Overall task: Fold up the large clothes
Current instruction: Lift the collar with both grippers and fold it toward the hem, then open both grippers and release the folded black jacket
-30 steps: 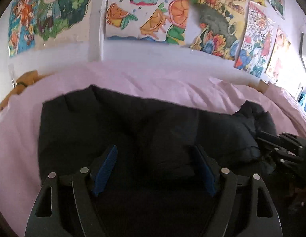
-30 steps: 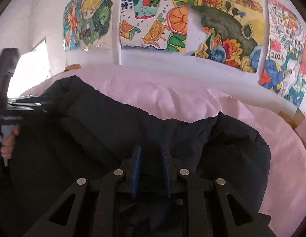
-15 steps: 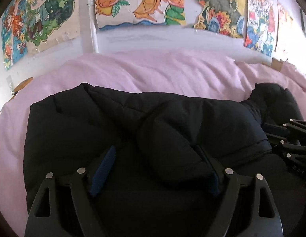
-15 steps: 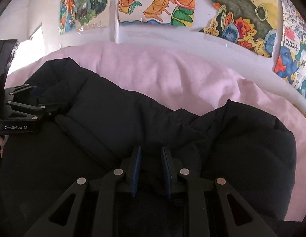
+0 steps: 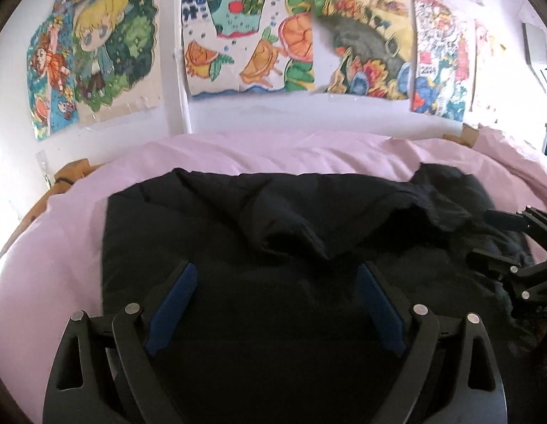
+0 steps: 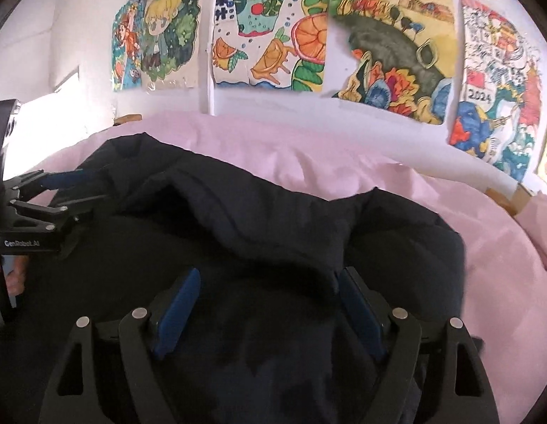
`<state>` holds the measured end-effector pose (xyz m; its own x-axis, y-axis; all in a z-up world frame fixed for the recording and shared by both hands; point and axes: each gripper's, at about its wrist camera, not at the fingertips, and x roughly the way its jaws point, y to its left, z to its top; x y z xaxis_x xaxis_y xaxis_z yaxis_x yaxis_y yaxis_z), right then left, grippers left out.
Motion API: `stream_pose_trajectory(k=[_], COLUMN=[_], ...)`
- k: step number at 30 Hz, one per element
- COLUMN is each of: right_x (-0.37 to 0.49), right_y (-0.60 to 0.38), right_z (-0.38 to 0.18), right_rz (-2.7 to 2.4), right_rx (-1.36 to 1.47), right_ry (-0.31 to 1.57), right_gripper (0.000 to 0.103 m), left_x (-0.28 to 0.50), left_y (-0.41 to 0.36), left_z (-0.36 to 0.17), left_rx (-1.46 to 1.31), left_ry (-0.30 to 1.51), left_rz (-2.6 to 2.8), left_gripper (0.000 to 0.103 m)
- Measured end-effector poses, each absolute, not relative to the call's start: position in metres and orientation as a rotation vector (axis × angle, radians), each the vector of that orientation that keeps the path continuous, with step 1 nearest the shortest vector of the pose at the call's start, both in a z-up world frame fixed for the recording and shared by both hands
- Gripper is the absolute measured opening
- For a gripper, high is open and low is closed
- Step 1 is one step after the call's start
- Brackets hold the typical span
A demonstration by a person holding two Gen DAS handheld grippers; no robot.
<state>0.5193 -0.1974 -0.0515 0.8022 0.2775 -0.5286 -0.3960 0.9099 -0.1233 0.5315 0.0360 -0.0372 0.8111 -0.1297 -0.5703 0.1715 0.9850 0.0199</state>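
Note:
A large black padded jacket [image 5: 209, 226] lies spread on a pink bed sheet [image 5: 280, 152], with a sleeve folded across its middle. It also fills the right wrist view [image 6: 259, 219]. My left gripper [image 5: 275, 275] is open and empty, its blue pads just above the jacket's near part. My right gripper [image 6: 268, 281] is open and empty over the jacket's right half. The right gripper shows at the right edge of the left wrist view [image 5: 499, 240]. The left gripper shows at the left edge of the right wrist view [image 6: 86, 187].
A white wall with several colourful drawings [image 5: 245, 39] rises right behind the bed. The pink sheet [image 6: 503, 265] extends to the right of the jacket. A wooden bed edge [image 5: 73, 171] shows at the far left.
My right gripper has opened and let go of the jacket fabric it was pinching. Both grippers have lifted and tilted up a little. The folded sleeve now lies flatter on the jacket.

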Motion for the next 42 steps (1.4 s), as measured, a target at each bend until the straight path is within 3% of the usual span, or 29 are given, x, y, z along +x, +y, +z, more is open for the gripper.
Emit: stream_pose_trajectory(k=[2,4,14,30,42], right_x=[0.507,0.488,0.396,0.235,0.146], right_y=[-0.199,-0.201,-0.211,-0.212,-0.199], right_z=[-0.047,-0.038,0.022,0.047,0.036], right_rz=[0.350,0.336,0.270,0.273,0.314], right_rx=[-0.249,-0.260,-0.240,-0.218,-0.341], right_ry=[0.527,0.526,0.566,0.653,0.667], right_gripper=[0.083,0.090,0.102,0.103,0.103], left_x=[0.519,0.501,0.412,0.270,0.182], left_y=[0.033,0.029,0.021,0.022,0.013], left_z=[-0.028,-0.016,0.030,0.071,0.062], left_rx=[0.065,0.080,0.107,0.151,0.329], left_ry=[0.606,0.595,0.660,0.650,0.623], left_rz=[-0.177,-0.186,-0.292,-0.282,-0.362], left_gripper=[0.092,0.102,0.101,0.101,0.102])
